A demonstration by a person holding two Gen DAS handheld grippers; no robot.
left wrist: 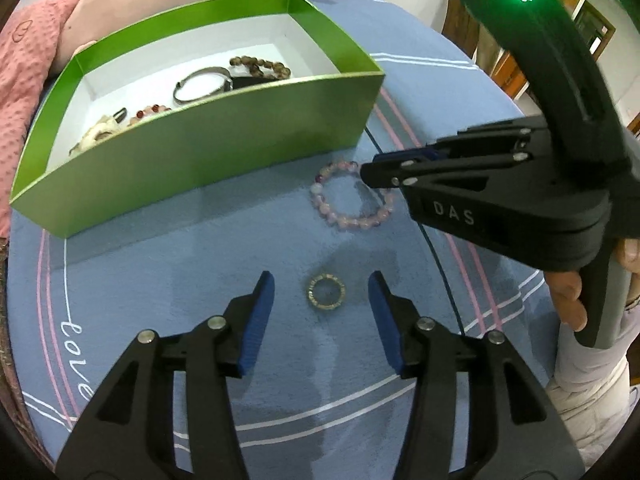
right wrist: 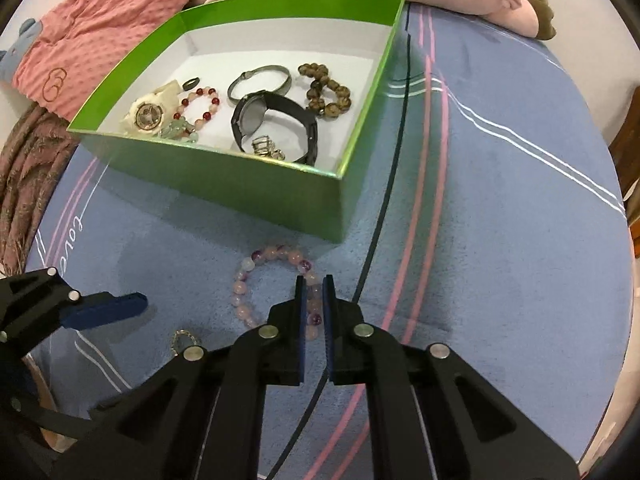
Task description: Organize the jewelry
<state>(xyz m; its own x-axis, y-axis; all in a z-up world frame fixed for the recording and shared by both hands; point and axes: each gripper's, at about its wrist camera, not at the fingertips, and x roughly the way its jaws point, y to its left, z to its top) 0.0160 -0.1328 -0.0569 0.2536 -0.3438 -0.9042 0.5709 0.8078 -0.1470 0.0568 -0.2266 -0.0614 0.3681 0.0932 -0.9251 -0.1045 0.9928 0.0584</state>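
Note:
A pink bead bracelet (right wrist: 256, 276) lies on the blue mat just in front of the green box (right wrist: 256, 196). My right gripper (right wrist: 314, 280) is shut on the bracelet's right side, with beads pinched between its blue pads. In the left wrist view the right gripper (left wrist: 366, 172) reaches in from the right onto the bracelet (left wrist: 344, 216). A small gold ring (left wrist: 326, 292) lies flat on the mat between the fingers of my left gripper (left wrist: 320, 282), which is open and clear of the ring. The ring (right wrist: 184, 338) is partly hidden in the right wrist view.
The box (left wrist: 200, 152) holds a white watch (right wrist: 148, 114), a black watch (right wrist: 276, 120), a silver bangle (right wrist: 260, 80), brown beads (right wrist: 326, 92) and other pieces. Pink fabric (right wrist: 100, 32) lies behind it. A hand (left wrist: 568, 296) grips the right tool. A thin dark line (right wrist: 384, 216) crosses the mat.

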